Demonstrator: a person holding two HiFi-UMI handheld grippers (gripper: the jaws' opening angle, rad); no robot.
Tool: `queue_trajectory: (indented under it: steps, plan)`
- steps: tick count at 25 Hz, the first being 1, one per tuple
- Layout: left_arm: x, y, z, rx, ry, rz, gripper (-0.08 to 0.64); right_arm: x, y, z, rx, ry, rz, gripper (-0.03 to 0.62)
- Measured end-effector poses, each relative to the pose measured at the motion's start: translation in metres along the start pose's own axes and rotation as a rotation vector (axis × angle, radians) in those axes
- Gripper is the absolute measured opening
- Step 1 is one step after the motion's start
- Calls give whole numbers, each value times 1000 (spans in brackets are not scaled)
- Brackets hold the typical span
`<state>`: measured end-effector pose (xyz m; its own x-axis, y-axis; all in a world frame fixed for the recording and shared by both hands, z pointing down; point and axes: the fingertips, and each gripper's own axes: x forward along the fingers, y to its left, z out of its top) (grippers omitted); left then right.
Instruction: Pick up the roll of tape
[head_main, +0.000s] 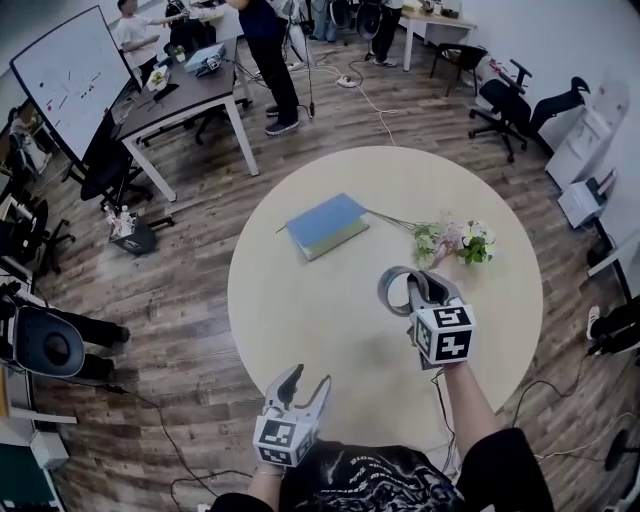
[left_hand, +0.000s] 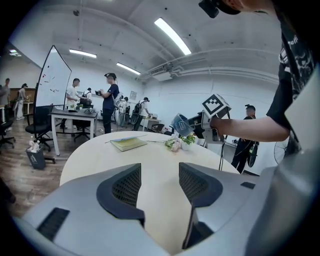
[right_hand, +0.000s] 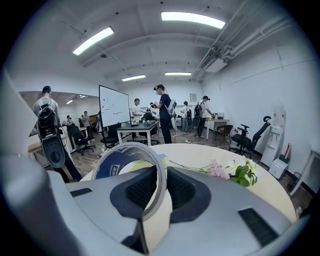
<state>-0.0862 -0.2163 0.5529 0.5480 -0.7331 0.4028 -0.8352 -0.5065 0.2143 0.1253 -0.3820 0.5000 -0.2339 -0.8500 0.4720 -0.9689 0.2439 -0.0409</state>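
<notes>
Tape first, in the head view: the roll of tape sits in the right tool, above the desk and on the near right of the blue book. The left tool hangs nearer the person than the book and well apart from the roll, so the right hand is the one that counts.

In the left gripper view, that tool's jaws stand spread with only bare desk between them (the roll shows far off, right of the book and clear of the desk top).

In the right gripper view, both pads pinch the roll's band, apparently one inside the ring and one outside, and the ring reaches up and left from them. The pick-up looks done.
</notes>
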Motion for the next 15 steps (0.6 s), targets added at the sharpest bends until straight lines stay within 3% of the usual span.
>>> queue_trajectory:
  steps: [11, 15]
  plan:
    - [-1, -34, 8, 44, -31, -82, 250, -87, 14, -39, 25, -43, -8, 72]
    - [-4, -48, 6, 57, -28, -114, 250, -116, 16, -61, 84, -50, -39, 72]
